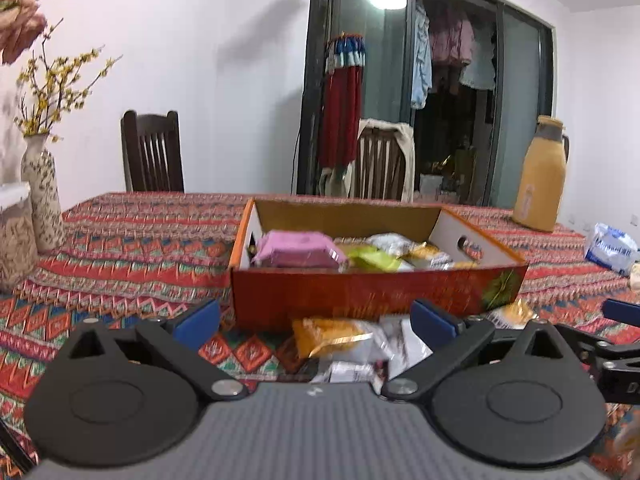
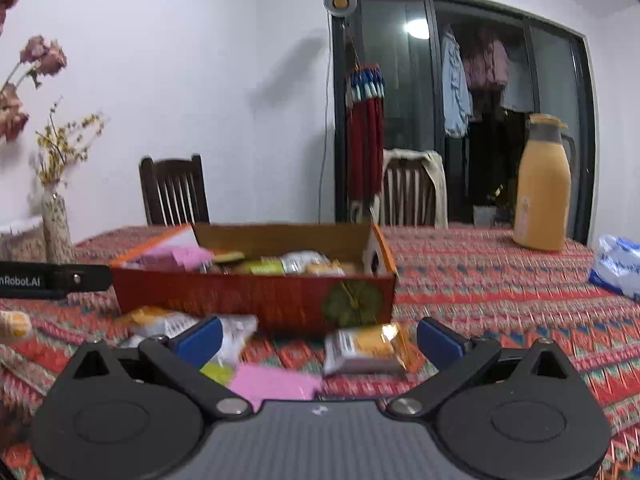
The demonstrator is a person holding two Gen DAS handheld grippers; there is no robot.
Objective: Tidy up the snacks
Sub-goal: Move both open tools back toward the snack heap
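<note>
An orange cardboard box stands on the patterned tablecloth and holds several snack packs, among them a pink pack. Loose packs lie on the cloth in front of it: a yellow and silver one between my left gripper's fingers' span, and an orange and silver one, a pink one and white ones before my right gripper. My left gripper is open and holds nothing. My right gripper is also open and empty. Part of the right gripper shows at the left view's right edge.
A yellow thermos jug and a blue and white bag stand at the right. A speckled vase and a jar stand at the left. Two wooden chairs are behind the table.
</note>
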